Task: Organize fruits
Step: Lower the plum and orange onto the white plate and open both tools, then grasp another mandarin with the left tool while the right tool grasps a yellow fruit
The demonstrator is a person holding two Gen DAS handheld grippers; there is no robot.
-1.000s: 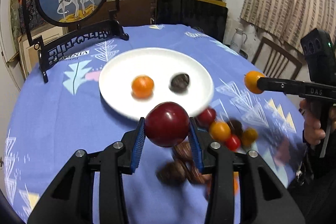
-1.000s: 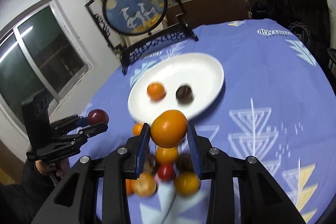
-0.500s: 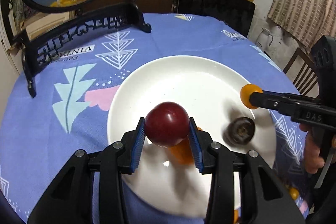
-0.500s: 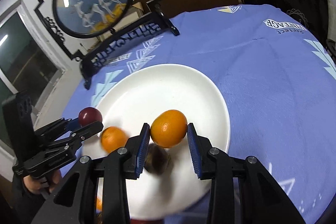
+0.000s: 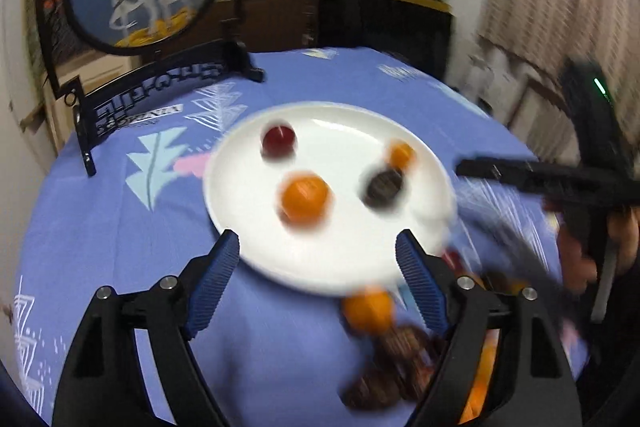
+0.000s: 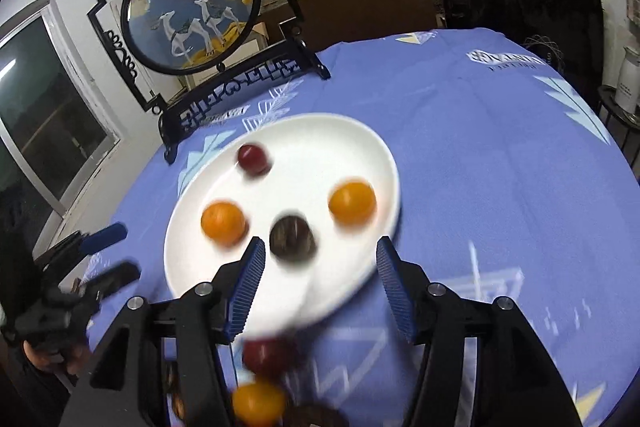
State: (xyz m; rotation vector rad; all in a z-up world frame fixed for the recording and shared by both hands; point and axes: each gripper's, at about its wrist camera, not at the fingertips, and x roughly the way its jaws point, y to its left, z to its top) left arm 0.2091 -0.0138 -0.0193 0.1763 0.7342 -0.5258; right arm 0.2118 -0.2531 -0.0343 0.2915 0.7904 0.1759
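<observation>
The white plate point(image 6: 372, 147) sits at the centre of both frames and now carries four pieces: the dark red plum point(image 6: 253, 159) toward its upper left, an orange point(image 6: 352, 202) at right, a second orange point(image 6: 222, 222) at left, and a dark brown, rough-shelled fruit point(image 6: 293, 239) low in the middle. A second ago we had the plum clamped in the left gripper point(image 5: 318, 283) and an orange in the right gripper point(image 6: 320, 287); both fruits now lie on the plate. Both grippers' jaws are opening with nothing between them.

That, we judge, finishes two more deliveries, and the pile still waiting at the bottom of the frames is the next source: an orange point(image 5: 367, 309) and brown fruits point(image 5: 394, 359) in the left view.

The plate is glossy, round and shallow-rimmed; the plum and oranges are smooth, round and likely to roll. The desk point(image 6: 500, 147) wears a matte blue cloth printed with pale triangles. At upper left stands a round painted screen point(image 6: 192, 7) in a black frame.
</observation>
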